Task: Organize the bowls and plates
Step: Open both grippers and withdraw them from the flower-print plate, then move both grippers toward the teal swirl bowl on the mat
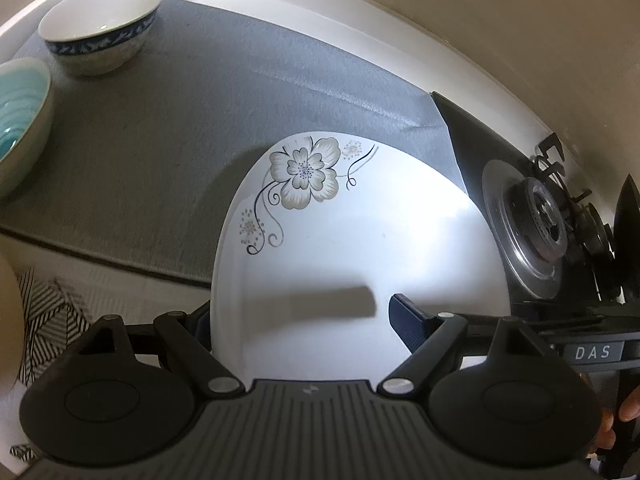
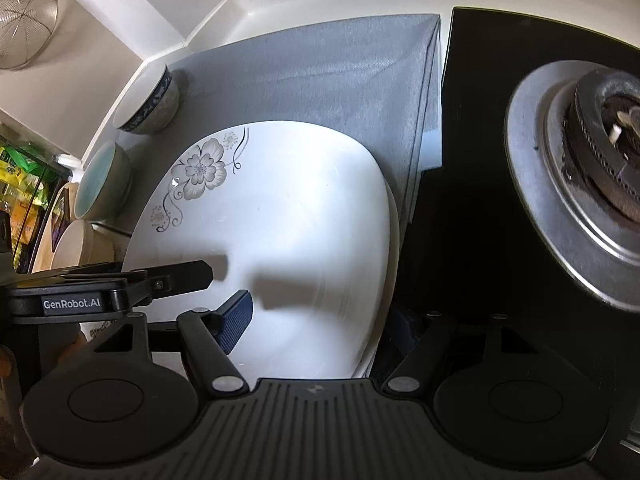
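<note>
**Gripping a flowered plate from both sides**

Sitting between two tools, a glossy white plate (image 1: 352, 240) with a grey flower print, rounded-square in shape, hangs over a grey felt-like mat (image 1: 168, 128) on the white surface (image 1: 320, 12). The left tool (image 1: 300, 320) straddles the plate's left rim, jaws wide, one ribbed blue pad above and one beneath. The right tool (image 2: 320, 316) does likewise at the right rim; whether either set of pads presses cannot be told. Both tools tilt steeply downward. A blue-banded bowl (image 1: 100, 28) and a ridged teal bowl (image 1: 20, 120) stand at the mat's far left. A steel burner (image 2: 580, 184) sits in the black glass hob (image 2: 472, 160) to the right.
</note>
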Tool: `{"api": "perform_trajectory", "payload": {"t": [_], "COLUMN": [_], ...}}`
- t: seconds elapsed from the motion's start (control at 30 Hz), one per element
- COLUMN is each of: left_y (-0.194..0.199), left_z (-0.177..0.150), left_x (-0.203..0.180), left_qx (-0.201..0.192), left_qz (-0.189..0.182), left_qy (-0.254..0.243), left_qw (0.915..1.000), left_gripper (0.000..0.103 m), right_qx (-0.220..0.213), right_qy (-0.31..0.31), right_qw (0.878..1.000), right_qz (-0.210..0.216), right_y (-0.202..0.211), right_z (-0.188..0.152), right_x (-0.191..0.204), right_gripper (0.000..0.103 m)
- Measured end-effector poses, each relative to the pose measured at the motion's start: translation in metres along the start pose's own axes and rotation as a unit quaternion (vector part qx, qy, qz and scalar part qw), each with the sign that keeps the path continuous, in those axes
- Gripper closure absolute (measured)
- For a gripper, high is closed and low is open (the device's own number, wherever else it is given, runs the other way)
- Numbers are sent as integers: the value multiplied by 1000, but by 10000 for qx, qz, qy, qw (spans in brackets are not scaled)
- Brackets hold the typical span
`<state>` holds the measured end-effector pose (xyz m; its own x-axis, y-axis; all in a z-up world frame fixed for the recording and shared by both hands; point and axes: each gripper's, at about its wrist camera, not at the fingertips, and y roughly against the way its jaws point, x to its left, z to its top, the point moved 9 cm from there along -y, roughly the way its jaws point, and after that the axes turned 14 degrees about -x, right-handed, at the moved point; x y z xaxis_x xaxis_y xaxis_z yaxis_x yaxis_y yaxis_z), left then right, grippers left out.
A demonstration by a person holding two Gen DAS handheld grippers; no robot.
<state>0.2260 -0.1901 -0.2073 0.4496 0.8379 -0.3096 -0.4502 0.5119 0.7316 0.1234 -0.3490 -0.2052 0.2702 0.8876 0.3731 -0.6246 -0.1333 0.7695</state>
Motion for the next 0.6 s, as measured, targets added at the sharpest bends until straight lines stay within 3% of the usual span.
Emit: {"api": "perform_trajectory", "payload": {"t": [0.37,0.6], "left_y": [-9,32], "left_z": [4,2], "left_x": [-8,0], "left_qx": [-47,-226], "left_qz": [135,229], "left_qy": [-218,-74], "left_qw": [9997,9995], "left_gripper": [14,11], "right_qx": [71,-213], "right_qy": [166,534], "right_qw": [9998,9980], "right_qz": [17,-245], "right_y": [1,31], "right_z": [6,33], "right_x": [-6,-12], "right_gripper": [29,29]}}
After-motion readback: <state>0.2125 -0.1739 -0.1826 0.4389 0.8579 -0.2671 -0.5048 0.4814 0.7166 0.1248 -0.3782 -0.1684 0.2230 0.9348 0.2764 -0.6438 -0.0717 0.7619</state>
